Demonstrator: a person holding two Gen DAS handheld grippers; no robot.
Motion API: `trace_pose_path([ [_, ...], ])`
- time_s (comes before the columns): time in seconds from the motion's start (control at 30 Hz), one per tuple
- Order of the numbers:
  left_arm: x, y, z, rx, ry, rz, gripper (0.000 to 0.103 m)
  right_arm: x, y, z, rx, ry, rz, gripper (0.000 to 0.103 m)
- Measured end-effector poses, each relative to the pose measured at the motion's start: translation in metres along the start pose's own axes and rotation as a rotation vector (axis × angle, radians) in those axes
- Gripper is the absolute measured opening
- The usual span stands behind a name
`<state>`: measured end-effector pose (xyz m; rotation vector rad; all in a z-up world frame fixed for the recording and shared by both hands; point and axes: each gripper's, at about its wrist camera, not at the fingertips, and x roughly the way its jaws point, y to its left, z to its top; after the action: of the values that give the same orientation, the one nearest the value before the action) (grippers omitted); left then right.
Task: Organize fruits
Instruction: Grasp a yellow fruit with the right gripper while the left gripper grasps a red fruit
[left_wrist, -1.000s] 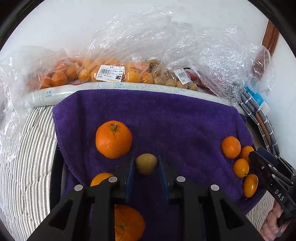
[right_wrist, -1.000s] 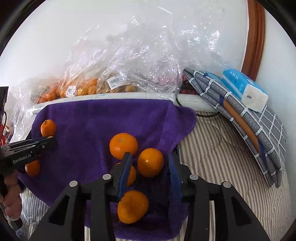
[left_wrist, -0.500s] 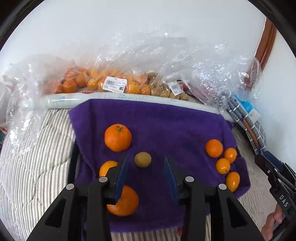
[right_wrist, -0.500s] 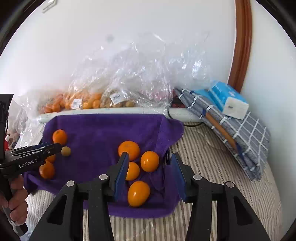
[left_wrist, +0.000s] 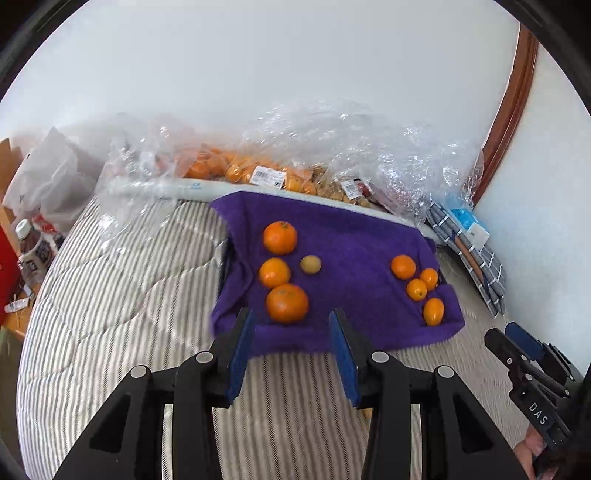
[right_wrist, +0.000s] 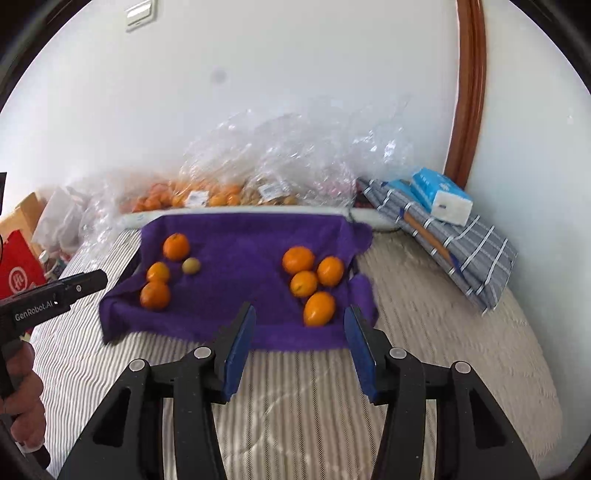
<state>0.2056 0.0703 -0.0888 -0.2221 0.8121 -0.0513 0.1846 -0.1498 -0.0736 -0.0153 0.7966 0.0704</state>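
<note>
A purple towel (left_wrist: 351, 236) (right_wrist: 240, 240) lies on a striped bed. On its left side sit three large oranges (left_wrist: 287, 303) (right_wrist: 155, 294) and one small yellow-green fruit (left_wrist: 310, 264) (right_wrist: 191, 265). On its right side sit several smaller oranges (left_wrist: 403, 266) (right_wrist: 298, 260). My left gripper (left_wrist: 291, 325) is open and empty, held back above the towel's near edge in front of the large oranges. My right gripper (right_wrist: 299, 321) is open and empty, just short of the nearest small orange (right_wrist: 319, 308).
Clear plastic bags of oranges and small fruit (left_wrist: 258, 173) (right_wrist: 221, 192) lie along the wall behind the towel. A folded grey checked cloth (right_wrist: 454, 251) with a tissue pack (right_wrist: 441, 195) lies at the right. Bags and a bottle (left_wrist: 31, 247) stand left of the bed.
Both grippers have pulled back and up from the towel. The left one has let go of the small yellow-green fruit, the right one of a small orange; both fruits now lie on the towel.
</note>
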Motion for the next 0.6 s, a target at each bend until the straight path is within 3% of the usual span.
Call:
trace_pose_path([
  [0.47,-0.01,0.064,-0.058,-0.05,0.04,0.044,0.046,0.022,0.072,-0.075,-0.091,0.097,0.125,0.05],
  [0.6,-0.007,0.072,-0.064,-0.048,0.043,0.053,0.046,0.038,0.079,-0.079,-0.1,0.117,0.136,0.043],
])
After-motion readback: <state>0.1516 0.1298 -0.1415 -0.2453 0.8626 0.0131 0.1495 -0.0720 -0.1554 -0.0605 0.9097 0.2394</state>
